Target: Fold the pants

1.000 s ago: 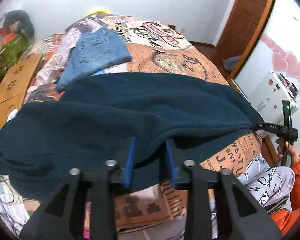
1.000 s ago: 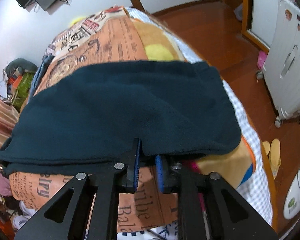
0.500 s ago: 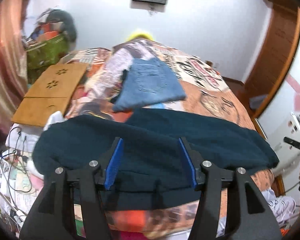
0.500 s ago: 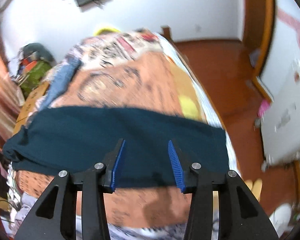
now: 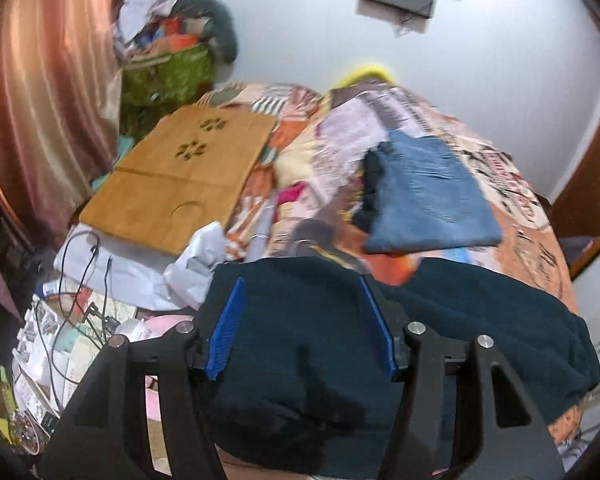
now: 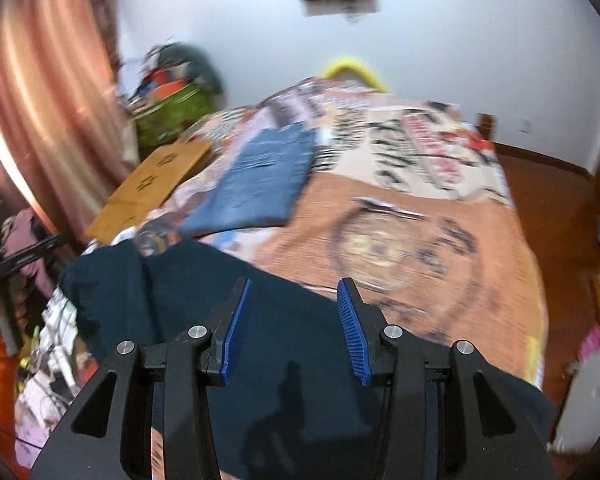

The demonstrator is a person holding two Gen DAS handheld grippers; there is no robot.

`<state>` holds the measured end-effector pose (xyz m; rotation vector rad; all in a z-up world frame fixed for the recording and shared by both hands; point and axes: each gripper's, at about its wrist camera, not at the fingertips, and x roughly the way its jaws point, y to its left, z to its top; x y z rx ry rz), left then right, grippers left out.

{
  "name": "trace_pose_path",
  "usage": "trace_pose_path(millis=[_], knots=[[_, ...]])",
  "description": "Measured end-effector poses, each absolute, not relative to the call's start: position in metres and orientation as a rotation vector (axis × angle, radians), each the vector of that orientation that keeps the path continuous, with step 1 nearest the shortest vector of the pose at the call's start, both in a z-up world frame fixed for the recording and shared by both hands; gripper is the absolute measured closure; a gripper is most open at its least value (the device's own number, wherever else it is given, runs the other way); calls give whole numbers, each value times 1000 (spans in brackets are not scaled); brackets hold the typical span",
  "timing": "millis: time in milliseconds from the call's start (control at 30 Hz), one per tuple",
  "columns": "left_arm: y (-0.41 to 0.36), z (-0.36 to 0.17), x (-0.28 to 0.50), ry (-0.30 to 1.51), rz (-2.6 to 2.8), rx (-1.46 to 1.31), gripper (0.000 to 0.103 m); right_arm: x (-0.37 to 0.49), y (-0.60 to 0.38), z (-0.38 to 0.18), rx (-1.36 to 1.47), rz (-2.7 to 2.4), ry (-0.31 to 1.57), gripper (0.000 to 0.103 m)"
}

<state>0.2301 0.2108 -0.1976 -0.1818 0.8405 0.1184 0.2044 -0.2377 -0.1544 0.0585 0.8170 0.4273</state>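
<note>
Dark teal fleece pants (image 5: 480, 320), soft and limp, lie beneath both open, empty grippers, left (image 5: 302, 328) and right (image 6: 294, 328); best taken hold of along a folded edge.

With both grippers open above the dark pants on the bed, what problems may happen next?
1. The dark teal pants lie at the near edge of the bed; part may slide off.
2. The left gripper and right gripper hold nothing, so the loose fold may open again.
3. Cables and clutter lie beside the pants' left end; a gripper could snag them.
</note>
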Motion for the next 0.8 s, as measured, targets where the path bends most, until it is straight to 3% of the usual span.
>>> trace_pose_path(millis=[633,733,800], knots=[[292,-315,299,1147,67,-362,46,324,-61,-235,-125,758,1102,63],[293,-323,298,1146,42,-387,53,338,-39,-249,-164,785,1155,63],[295,-325,298,1140,10,-437,66,342,-28,-259,-167,819,1200,63]])
